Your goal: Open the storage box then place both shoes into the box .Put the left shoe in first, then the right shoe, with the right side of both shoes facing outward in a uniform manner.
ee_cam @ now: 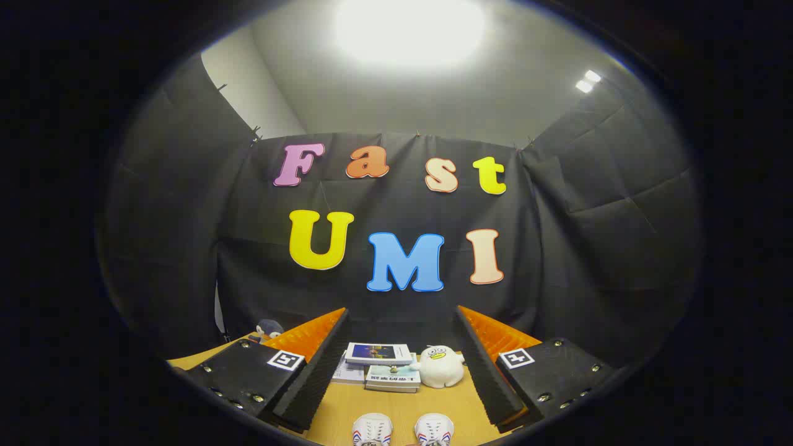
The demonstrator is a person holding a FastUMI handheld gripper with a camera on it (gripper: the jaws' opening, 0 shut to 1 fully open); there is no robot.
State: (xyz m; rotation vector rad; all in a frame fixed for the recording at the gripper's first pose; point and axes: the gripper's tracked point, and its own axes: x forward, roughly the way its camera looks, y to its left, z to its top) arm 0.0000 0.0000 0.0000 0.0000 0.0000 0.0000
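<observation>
Ahead, the gripper (403, 365) spread wide — two shoes (403, 429) between its fingers, books (379, 365) and plush duck (440, 367) beyond.

My one camera rides on my gripper (403, 371) and looks forward along its two fingers, which stand wide apart with nothing between them. It sits low over the wooden table (396, 409), tilted a little upward, facing the booth's back wall. The two shoes (403, 428) lie near, the books (379, 365) farther.
</observation>
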